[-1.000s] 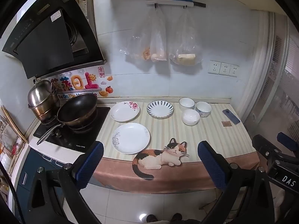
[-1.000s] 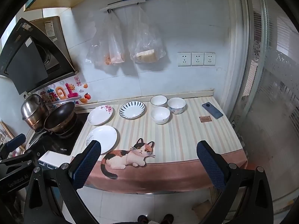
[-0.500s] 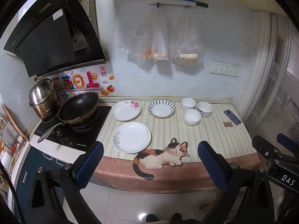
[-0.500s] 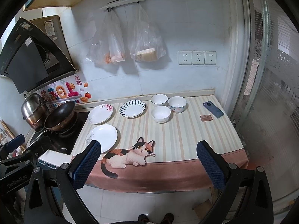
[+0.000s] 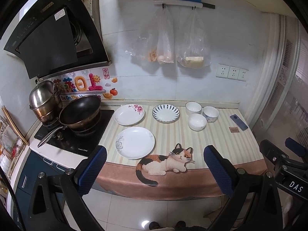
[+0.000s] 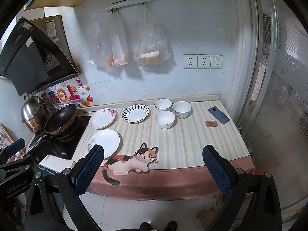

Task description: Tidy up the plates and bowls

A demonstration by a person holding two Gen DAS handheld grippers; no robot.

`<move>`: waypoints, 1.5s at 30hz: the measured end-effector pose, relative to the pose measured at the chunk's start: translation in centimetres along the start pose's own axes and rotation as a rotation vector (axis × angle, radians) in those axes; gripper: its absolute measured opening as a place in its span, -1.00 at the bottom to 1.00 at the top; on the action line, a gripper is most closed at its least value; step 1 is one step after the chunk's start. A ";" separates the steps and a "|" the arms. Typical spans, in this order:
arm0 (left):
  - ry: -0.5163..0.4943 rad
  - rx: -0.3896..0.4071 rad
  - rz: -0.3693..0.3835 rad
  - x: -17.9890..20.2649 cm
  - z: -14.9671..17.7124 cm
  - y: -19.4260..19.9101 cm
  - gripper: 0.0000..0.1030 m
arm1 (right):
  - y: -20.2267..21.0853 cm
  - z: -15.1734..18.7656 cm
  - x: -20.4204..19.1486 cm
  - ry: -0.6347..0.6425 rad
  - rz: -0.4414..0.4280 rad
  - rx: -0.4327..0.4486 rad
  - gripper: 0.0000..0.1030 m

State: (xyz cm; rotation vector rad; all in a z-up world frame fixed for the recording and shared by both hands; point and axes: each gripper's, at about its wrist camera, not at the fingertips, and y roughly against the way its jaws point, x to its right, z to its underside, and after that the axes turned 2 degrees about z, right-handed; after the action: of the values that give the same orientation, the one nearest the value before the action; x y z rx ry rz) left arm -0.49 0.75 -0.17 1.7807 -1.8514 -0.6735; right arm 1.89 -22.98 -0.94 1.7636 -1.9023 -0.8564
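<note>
Nothing is held yet. The left gripper (image 5: 155, 165) and right gripper (image 6: 153, 166) are kept spread wide, back from the counter (image 5: 221, 140). Three plates (image 5: 135, 142) are laid at 11 o'clock and three bowls (image 6: 165, 119) at 1 o'clock, probably awaiting stacking.

Three plates lay flat, apart, w/ cat print (image 5: 165, 161) as landmark: plain white plate (image 5: 135, 142) just behind-left; floral plate (image 5: 129, 114), blue-striped plate (image 5: 165, 113) further back. Three upright bowls (image 5: 197, 121) clustered back-right.
</note>
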 end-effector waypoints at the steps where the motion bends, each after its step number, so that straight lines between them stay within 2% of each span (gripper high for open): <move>1: 0.000 0.000 -0.001 0.1 -0.1 -0.1 1.00 | 0.0 0.0 0.0 -0.001 0.000 0.001 1.00; 45: -0.001 0.018 0.002 0.3 -0.8 -0.3 1.00 | -0.5 -0.7 0.1 -0.010 0.015 0.024 1.00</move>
State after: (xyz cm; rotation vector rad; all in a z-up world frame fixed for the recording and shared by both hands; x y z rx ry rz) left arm 0.20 0.45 0.26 1.7896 -1.8659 -0.6587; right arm 2.71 -23.16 -0.79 1.7591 -1.9376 -0.8423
